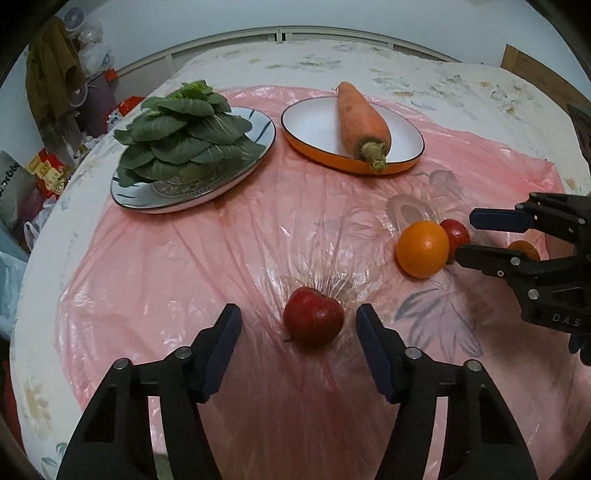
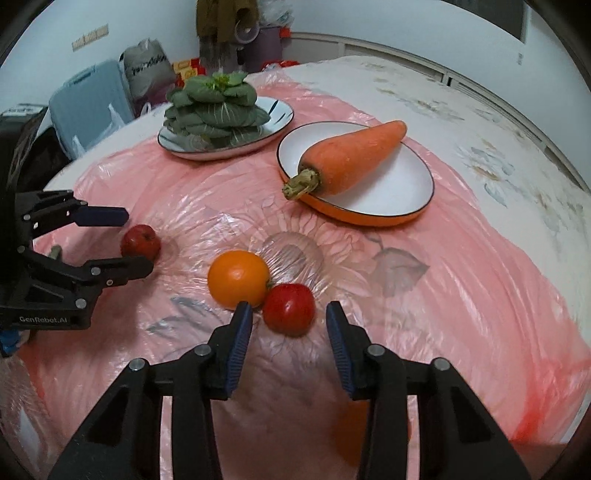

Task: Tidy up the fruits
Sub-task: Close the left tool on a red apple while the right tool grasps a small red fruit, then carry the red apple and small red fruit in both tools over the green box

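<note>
Pink plastic sheet (image 1: 184, 266) over floral cloth (image 1: 461, 96) – blue suitcase (image 2: 88, 99), hanging olive garment (image 1: 51, 70) beyond

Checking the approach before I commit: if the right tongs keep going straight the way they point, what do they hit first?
Most likely the small red fruit, lying between the open right tongs; depth is uncertain.

Dark red apple (image 1: 313, 320) apart; orange (image 2: 238, 278) touching small red fruit (image 2: 289, 309).

Pale wall (image 2: 369, 18), white floral-covered bed (image 1: 424, 74), blue suitcase (image 2: 88, 99), olive garment hanging (image 1: 51, 70), floor clutter.
</note>
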Available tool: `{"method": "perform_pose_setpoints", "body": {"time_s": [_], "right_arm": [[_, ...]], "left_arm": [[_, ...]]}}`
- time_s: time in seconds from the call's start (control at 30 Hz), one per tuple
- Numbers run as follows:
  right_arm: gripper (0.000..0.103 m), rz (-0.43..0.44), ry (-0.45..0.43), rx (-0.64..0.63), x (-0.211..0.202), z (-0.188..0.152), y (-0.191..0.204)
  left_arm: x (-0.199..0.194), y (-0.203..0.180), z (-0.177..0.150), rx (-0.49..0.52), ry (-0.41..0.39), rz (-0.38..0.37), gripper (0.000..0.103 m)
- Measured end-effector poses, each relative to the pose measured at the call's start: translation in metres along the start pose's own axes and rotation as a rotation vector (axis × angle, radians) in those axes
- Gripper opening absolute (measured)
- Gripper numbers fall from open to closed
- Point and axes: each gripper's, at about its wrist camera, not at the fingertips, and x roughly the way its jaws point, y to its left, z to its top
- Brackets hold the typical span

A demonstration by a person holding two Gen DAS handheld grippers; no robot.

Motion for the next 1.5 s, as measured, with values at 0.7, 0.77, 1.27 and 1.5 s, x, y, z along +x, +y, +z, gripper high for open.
{"method": "perform_pose_setpoints", "body": {"time_s": [0.7, 0.77, 1.27, 1.5], "right_arm": [[0.045, 0.015, 0.066, -0.001, 0.026, 0.006, 0.000], [0.045, 0.014, 0.059, 0.013, 0.023, 0.005, 0.000], [0.045, 0.044, 0.026, 0.164, 0.004, -0.013, 0.011], [0.045, 0.077, 0.009, 0.227, -0.013, -0.028, 0.029]], "left_arm": [[0.007, 0.021, -0.001, -0.026, 0.020, -0.083, 0.028], [0.005, 0.023, 0.000, -0.028, 0.017, -0.086, 0.028], [-0.018, 0.044, -0.003, -0.065, -0.022, -0.094, 0.027], [-0.034, 0.050, -0.008, -0.069, -0.026, -0.102, 0.027]]}}
